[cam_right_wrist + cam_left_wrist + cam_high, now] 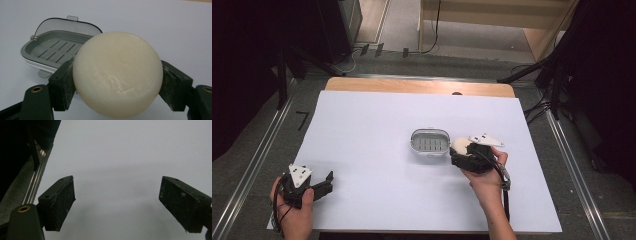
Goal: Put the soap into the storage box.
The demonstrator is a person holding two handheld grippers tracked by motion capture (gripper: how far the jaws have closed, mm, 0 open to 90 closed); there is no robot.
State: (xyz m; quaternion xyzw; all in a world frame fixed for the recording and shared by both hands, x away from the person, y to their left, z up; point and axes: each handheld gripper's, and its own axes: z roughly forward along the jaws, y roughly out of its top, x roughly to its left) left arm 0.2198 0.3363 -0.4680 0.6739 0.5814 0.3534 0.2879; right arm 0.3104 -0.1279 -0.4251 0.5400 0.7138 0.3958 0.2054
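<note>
A round cream soap bar sits clamped between the two black jaws of my right gripper. In the high view the same soap and right gripper hover just right of an open grey soap box with a slotted tray and a clear lid tipped back. The box lies behind and to the left of the soap in the right gripper view. My left gripper rests at the near left corner of the white sheet, its jaws wide open over bare paper.
A white sheet covers the wooden table. Metal rails run along both sides. Black stands and cables crowd the floor at the far right and far left.
</note>
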